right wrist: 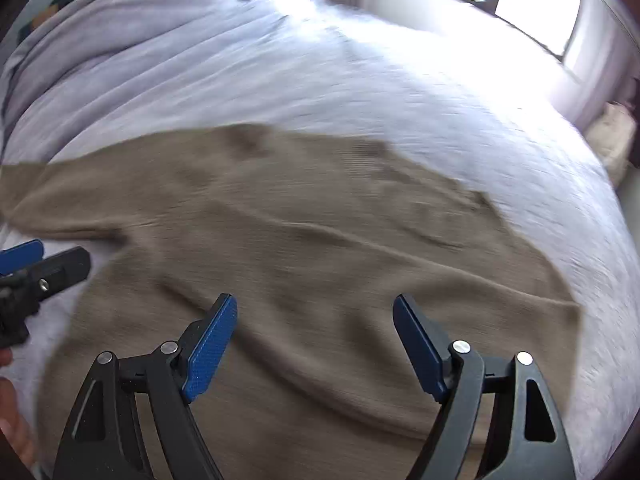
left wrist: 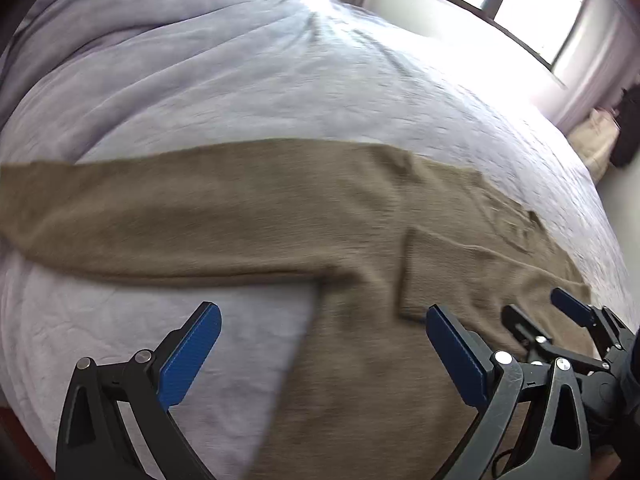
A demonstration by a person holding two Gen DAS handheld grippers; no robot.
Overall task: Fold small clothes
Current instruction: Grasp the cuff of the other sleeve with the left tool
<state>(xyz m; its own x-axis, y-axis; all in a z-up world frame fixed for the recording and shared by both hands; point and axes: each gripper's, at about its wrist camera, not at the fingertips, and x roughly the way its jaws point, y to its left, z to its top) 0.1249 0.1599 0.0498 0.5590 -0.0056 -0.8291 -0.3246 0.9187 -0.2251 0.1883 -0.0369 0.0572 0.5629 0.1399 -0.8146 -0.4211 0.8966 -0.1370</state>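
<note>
On the lilac bedspread (left wrist: pixel 240 92): one tan knit sweater (right wrist: pixel 320 240), spread flat, sleeve running out leftward, nearer the left gripper (left wrist: pixel 323 354); right gripper (right wrist: pixel 315 350) over the body; both jaws wide, empty.

Matt knitted-looking tan sweater (right wrist: pixel 320 248), soft lilac bedspread (left wrist: pixel 280 92), perhaps quilted
</note>
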